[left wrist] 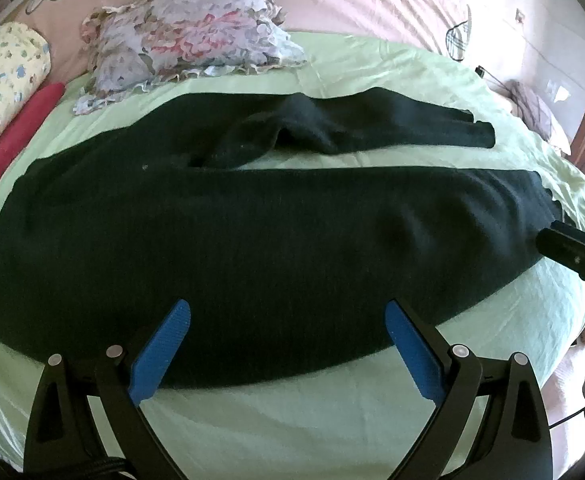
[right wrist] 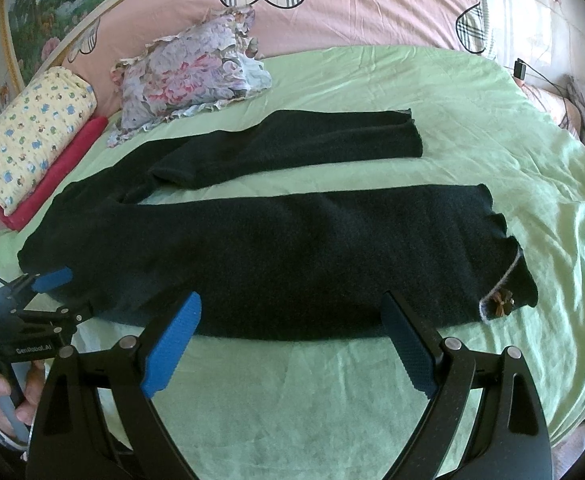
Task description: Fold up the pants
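Black pants (left wrist: 252,240) lie flat across a green sheet (left wrist: 292,420), both legs pointing right, the far leg (left wrist: 392,128) bunched near the crotch. In the right wrist view the pants (right wrist: 292,248) show a small brown bow (right wrist: 500,306) at the near leg's end. My left gripper (left wrist: 288,348) is open, blue pads just over the pants' near edge; it also shows in the right wrist view (right wrist: 52,280) at the pants' left end. My right gripper (right wrist: 292,344) is open, above the near edge of the near leg, empty; its black body (left wrist: 572,252) shows at the leg's right end.
A floral pillow (right wrist: 188,76) lies behind the pants. A yellow printed bolster (right wrist: 32,140) and a red folded cloth (right wrist: 64,168) lie at the left. A pink quilt with plaid hearts (right wrist: 332,8) covers the back. A cable and charger (right wrist: 518,68) lie at the far right.
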